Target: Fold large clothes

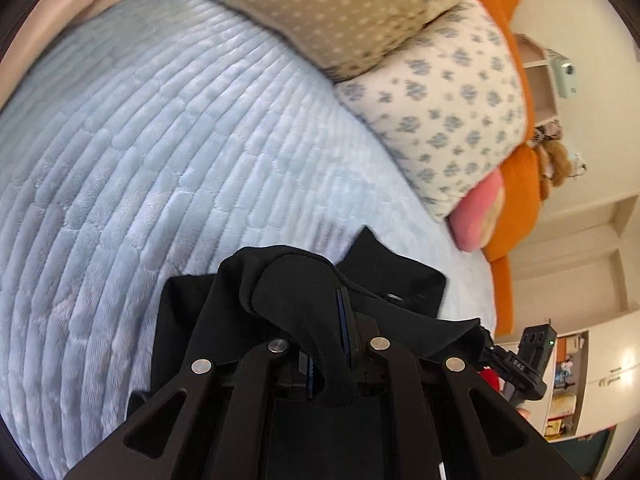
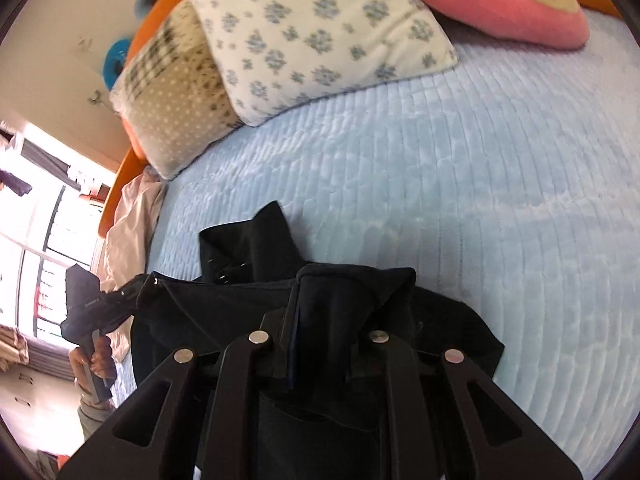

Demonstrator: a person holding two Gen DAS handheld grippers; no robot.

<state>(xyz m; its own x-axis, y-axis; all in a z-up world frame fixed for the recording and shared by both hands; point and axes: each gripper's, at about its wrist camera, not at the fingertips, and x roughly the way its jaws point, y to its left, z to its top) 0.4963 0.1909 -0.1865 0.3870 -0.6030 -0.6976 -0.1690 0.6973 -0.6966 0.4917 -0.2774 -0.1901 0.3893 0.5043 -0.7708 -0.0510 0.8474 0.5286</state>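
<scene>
Both grippers clamped on a black garment, held over the bed.

The left gripper (image 1: 344, 312) has its jaws narrow, pinching a fold of the black garment (image 1: 304, 280); the right gripper (image 2: 296, 320) is likewise pinched shut on a bunched edge of it. The cloth spans between them, so the two grips probably mark two corners, letting it be spread flat before folding. It hangs at 6 o'clock in both wrist views, its far part draped toward the pale blue bedspread (image 1: 160, 160); whether it already rests there cannot be told under motion blur. The floral pillow (image 2: 316, 36) and pink cushion (image 2: 492, 4) sit at 12 to 1 o'clock, well apart from the cloth.
</scene>
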